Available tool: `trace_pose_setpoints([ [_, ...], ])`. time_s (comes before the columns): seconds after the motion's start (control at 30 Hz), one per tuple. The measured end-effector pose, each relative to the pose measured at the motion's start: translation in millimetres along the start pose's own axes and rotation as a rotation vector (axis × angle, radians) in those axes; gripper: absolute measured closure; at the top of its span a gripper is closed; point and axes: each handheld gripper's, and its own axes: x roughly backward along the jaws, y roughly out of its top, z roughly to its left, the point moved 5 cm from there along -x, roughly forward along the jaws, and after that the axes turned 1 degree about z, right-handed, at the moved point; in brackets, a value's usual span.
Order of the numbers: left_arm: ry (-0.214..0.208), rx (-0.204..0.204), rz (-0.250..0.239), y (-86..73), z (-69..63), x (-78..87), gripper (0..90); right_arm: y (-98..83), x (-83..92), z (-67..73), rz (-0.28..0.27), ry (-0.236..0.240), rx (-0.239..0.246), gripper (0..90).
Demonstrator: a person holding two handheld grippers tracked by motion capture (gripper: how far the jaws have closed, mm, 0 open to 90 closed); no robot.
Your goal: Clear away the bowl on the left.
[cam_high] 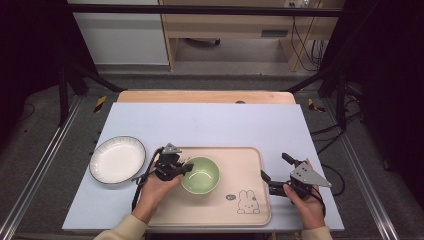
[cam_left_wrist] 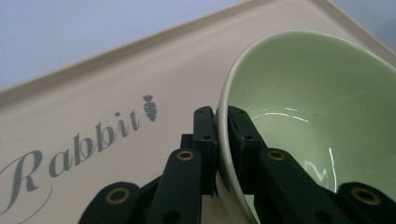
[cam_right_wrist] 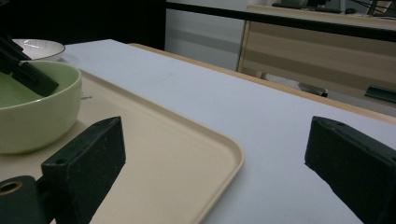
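Note:
A pale green bowl stands on the beige tray, left of its middle. My left gripper is shut on the bowl's left rim, one jaw inside and one outside. In the left gripper view the jaws pinch the rim of the bowl, with the tray and its "Rabbit" lettering behind. My right gripper hangs open over the tray's right edge, holding nothing. The right gripper view shows its wide-apart jaws, with the bowl on the tray to the left.
A white plate lies on the light mat left of the tray. It also peeks out behind the bowl as the plate in the right gripper view. A rabbit drawing marks the tray's near right corner.

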Motion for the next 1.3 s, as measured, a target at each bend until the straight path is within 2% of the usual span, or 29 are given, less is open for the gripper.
trace_pose_setpoints([
  [0.6,-0.014,-0.014,-0.001,0.0,-2.2,-2.3,82.4,-0.3,0.5,-0.6,0.006,0.000,0.000,5.4],
  [1.3,-0.007,-0.037,-0.025,1.4,-2.6,-1.5,81.0,-0.8,0.6,-1.5,0.007,-0.005,-0.010,5.4],
])
